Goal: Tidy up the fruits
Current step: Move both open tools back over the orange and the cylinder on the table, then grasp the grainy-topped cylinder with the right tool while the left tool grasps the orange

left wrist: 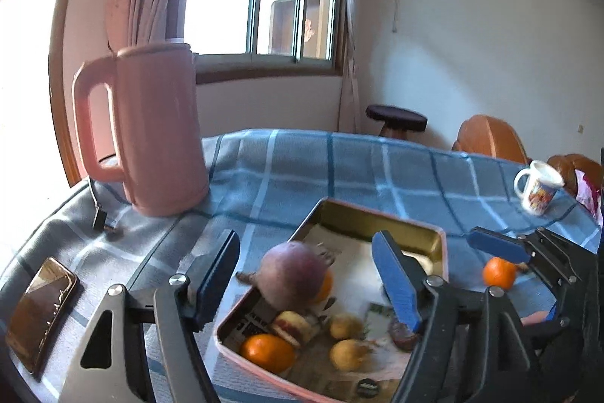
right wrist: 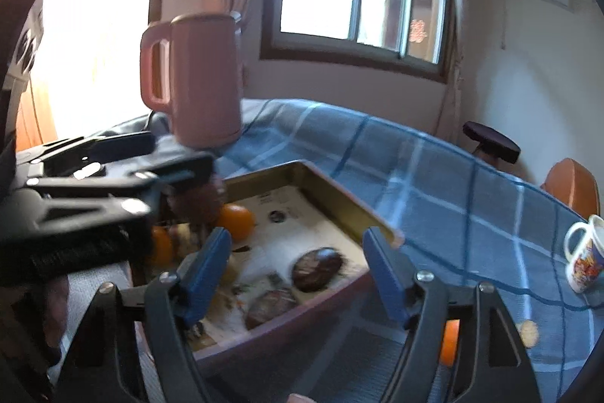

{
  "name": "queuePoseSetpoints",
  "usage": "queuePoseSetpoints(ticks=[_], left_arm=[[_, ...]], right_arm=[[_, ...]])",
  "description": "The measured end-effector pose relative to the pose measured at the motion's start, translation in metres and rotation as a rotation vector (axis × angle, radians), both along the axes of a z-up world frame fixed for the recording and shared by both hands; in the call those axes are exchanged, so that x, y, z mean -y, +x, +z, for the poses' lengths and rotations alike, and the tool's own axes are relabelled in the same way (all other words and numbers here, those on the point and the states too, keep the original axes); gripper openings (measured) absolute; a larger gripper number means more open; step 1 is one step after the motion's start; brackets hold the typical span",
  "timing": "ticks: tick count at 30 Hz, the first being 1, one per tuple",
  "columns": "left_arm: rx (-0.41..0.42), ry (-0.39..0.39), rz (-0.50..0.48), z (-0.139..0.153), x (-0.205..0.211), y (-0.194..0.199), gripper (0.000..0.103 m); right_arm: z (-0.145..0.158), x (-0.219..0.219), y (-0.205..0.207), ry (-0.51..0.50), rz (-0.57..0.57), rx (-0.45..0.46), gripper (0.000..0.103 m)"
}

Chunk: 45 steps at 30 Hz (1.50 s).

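Blue-checked cloth covered the counter where a tin tray [left wrist: 438,244] gathered the fruit, both grippers' jaws spread and empty above it, while one orange [left wrist: 499,272] waited outside, just beside the tray.

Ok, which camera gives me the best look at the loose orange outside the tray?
Left wrist view: the loose orange sits whole on the blue checked cloth, right of the tray. The right wrist view shows only a sliver behind the right gripper's frame.
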<state>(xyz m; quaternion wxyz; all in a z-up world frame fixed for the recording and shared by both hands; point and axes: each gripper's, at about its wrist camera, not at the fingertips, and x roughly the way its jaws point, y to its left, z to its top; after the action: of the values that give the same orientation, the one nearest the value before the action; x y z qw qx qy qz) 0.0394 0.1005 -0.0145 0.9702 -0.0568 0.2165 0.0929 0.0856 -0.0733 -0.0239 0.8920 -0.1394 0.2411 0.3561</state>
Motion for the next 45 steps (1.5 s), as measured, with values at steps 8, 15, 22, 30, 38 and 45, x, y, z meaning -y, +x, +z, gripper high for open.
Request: queuePoseSetpoints(ticks=[8, 15, 22, 30, 38, 45], left_arm=[[-0.024, 0.040, -0.154, 0.007, 0.070, 0.021, 0.076], [-0.123, 0.059, -0.284, -0.014, 0.133, 0.059, 0.076], [-0.197, 0.098, -0.315, -0.035, 0.162, 0.081, 0.076], [-0.213, 0.094, -0.327, -0.042, 0.169, 0.086, 0.076], [-0.242, 0.104, -0.359, -0.049, 0.183, 0.093, 0.076], [-0.266, 0.079, -0.372, -0.052, 0.187, 0.100, 0.076]], right_arm=[[0.013, 0.093, 0.032, -0.007, -0.276, 0.026, 0.081], [-0.009, 0.146, 0.074, -0.054, -0.460, -0.091, 0.081], [-0.032, 0.166, 0.093, -0.063, -0.455, -0.223, 0.072], [-0.048, 0.166, 0.105, -0.080, -0.440, -0.335, 0.051], [-0.045, 0.170, 0.102, -0.052, -0.449, -0.327, 0.039], [-0.037, 0.179, 0.091, -0.056, -0.496, -0.265, 0.039]])
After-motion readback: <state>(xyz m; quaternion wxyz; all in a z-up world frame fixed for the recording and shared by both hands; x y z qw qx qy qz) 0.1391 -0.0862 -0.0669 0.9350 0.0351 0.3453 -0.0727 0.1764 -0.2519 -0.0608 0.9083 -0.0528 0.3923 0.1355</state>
